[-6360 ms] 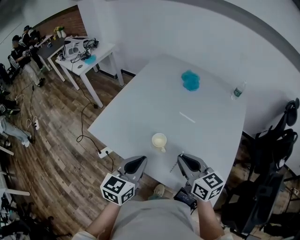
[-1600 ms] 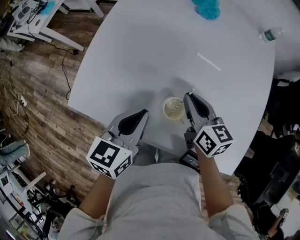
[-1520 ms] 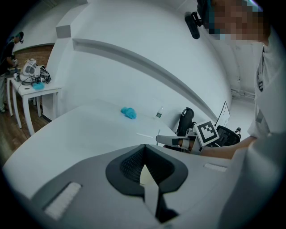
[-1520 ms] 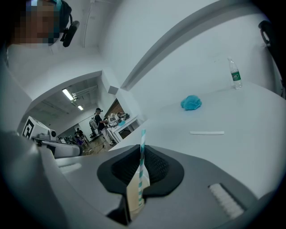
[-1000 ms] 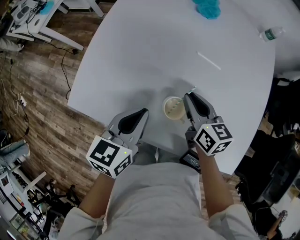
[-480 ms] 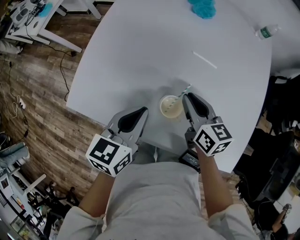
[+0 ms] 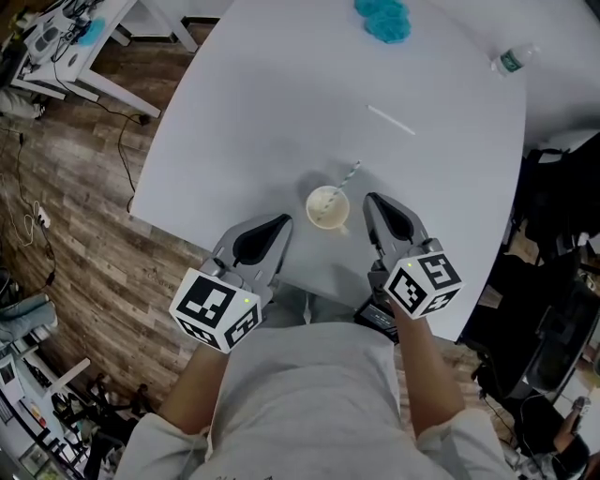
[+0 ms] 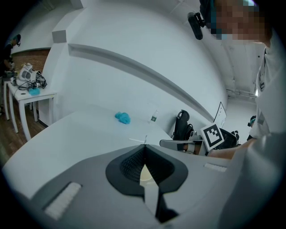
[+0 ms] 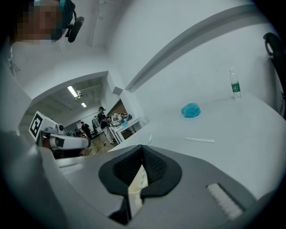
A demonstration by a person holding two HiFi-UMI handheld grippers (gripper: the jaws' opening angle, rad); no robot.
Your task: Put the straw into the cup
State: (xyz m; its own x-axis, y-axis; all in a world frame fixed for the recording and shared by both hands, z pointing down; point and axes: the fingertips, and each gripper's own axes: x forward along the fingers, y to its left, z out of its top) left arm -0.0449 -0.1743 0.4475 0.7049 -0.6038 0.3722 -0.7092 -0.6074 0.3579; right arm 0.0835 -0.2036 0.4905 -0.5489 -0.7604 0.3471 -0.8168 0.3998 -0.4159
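A cream paper cup (image 7: 326,206) stands near the front edge of the white table (image 7: 234,122). A teal-striped straw (image 7: 349,174) stands in it, leaning toward the far right. My right gripper (image 7: 371,200) is shut and empty, a short way to the right of the cup. My left gripper (image 7: 280,221) is shut at the cup's left, over the table edge. In the left gripper view the cup (image 8: 145,175) shows behind that gripper's (image 8: 144,146) closed jaws. The right gripper view has the straw's tip (image 9: 149,139) rising above its gripper (image 9: 142,146).
A white paper strip (image 7: 390,120) lies farther out on the table. A blue cloth (image 7: 382,19) and a water bottle (image 7: 509,59) sit at the far edge. Black bags (image 7: 553,206) stand at the right, and a small side table (image 7: 66,47) at the upper left.
My right gripper held the straw at the cup's rim, then let it go and drew back. The straw now leans free in the cup. The left gripper stayed put.
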